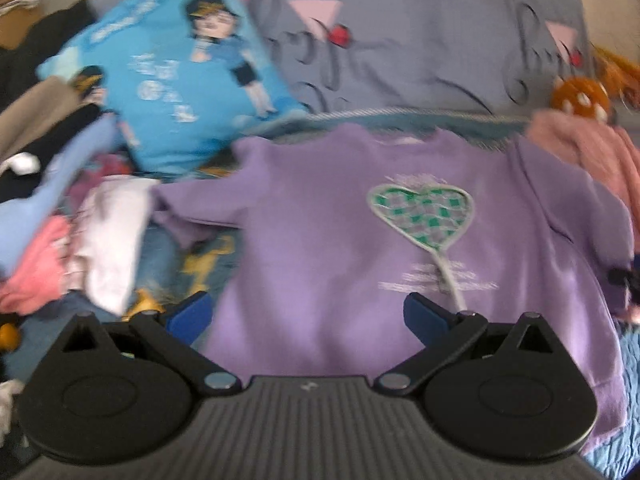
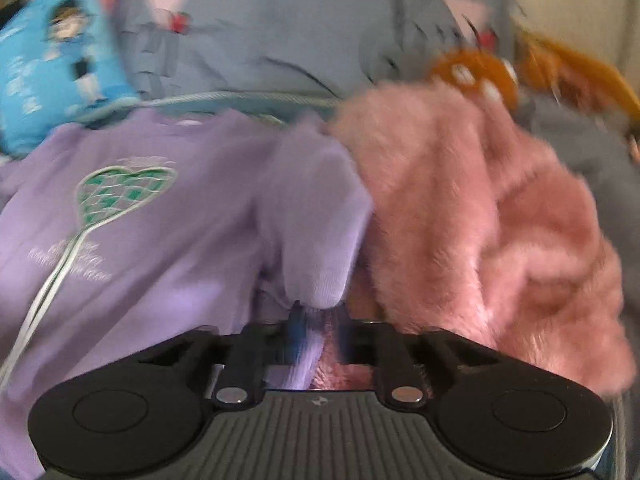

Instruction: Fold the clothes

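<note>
We hold our left gripper angled down, jaws wide, empty above the purple sweatshirt, right gripper tilted down, nearly closed, pinching its sleeve

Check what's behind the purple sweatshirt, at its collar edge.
Behind the purple sweatshirt: a grey-blue pillow with cat-ear prints, and a blue cartoon cushion further left. A pale corded edge runs along the collar; whatever lies under the sweatshirt is covered.

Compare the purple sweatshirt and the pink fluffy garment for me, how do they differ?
The purple sweatshirt is smooth knit; the pink garment is furry. The sweatshirt lies spread flat, front up, while the pink garment sits in a bunched heap. The sweatshirt carries a checked heart print; the pink garment looks plain. Both lie on the bed, side by side.
</note>
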### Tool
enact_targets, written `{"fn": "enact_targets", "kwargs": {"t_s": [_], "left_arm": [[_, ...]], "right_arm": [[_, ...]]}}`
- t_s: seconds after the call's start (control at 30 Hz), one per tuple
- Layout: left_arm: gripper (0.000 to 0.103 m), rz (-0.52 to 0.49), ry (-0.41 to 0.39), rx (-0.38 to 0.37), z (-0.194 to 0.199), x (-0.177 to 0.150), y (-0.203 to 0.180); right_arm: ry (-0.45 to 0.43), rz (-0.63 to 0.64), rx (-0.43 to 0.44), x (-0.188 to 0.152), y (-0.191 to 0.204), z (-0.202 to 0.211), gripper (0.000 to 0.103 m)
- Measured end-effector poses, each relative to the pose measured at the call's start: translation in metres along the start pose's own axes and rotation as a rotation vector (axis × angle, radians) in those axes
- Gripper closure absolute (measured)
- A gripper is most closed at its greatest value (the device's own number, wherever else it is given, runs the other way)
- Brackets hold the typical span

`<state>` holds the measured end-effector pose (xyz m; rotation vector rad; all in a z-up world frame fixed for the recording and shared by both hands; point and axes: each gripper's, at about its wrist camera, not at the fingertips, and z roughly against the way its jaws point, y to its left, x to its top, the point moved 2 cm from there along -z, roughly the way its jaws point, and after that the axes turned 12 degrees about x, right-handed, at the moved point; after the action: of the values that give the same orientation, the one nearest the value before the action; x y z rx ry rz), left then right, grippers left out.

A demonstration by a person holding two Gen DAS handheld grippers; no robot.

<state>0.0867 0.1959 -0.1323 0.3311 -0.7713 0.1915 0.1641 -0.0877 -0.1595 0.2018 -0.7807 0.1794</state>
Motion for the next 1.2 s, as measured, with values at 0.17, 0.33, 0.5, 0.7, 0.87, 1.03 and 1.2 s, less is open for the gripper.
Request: {"fn": "enact_targets", "kwargs": {"t_s": [0.17,0.33,0.5,0.7,0.87,1.03,1.2], "left_arm": [[0.0,-0.145,-0.054,0.005,0.006,-0.005,-0.038],[0.0,-0.194,-0.064,-0.048,0.016,-0.01,-0.056],[0.0,-0.16,-0.027,-0.086,0.01,-0.008,-0.052],[0.0,-0.126,0.019,-0.147,0.006,-0.008,-0.046],[0.0,-0.216,0.007,-0.163,0.012,-0.019,-0.062],[0.0,-0.279,-0.031,-0.136,0.021,-0.026,-0.077],[0.0,-0.175,0.041,-0.139,0.005,-0.02,-0.056]], "right_arm": [[-0.195,-0.251,0.203,0.035,-0.033,0.055,0.095],[-0.434,-0.792,0.487,0.064,-0.112,0.1,0.095],[-0.426,-0.923,0.565,0.078,-0.132,0.099,0.095],[-0.392,-0.925,0.657,0.089,-0.103,0.091,0.095],[-0.326,-0.922,0.72,0.102,-0.072,0.079,0.095],[-0.264,-0.94,0.805,0.125,-0.032,0.054,0.095],[-0.158,-0.899,0.884,0.162,0.022,0.023,0.094]]}}
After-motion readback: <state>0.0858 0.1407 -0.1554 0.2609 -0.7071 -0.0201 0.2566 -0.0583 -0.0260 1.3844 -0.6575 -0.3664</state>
